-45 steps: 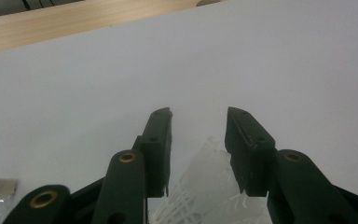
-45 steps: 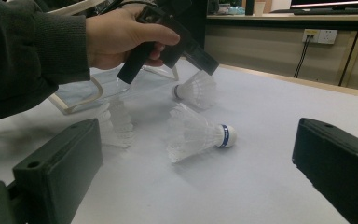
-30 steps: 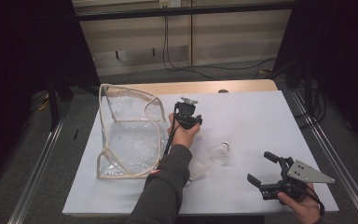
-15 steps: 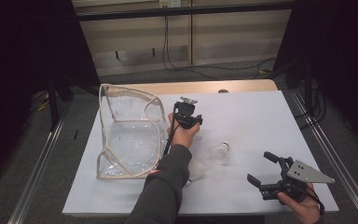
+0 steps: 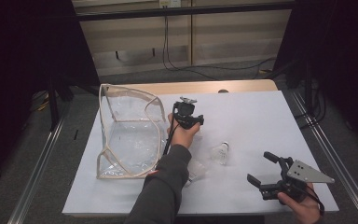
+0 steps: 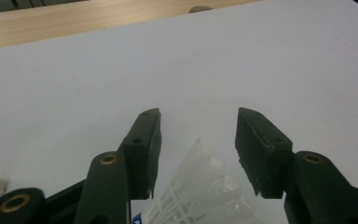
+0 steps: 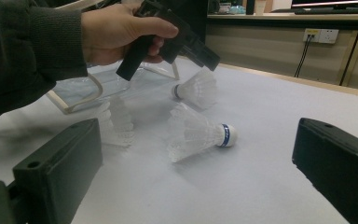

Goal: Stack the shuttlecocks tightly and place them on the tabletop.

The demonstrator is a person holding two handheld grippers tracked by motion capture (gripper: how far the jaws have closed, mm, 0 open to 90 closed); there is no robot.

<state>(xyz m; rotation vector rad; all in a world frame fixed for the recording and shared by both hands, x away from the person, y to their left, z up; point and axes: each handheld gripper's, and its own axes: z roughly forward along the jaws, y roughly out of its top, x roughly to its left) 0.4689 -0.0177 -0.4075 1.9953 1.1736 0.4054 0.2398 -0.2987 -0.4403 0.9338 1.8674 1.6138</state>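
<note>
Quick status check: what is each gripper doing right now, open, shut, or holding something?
Left gripper: jaws just been opening, white feathered shuttlecock between them, pads apart from it.
Right gripper: open, holding nothing.

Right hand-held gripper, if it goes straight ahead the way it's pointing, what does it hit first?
Most likely the shuttlecock lying on its side on the white table, directly between the open jaws of the right hand-held gripper. Depth is hard to judge, but nothing shows nearer in that line.
</note>
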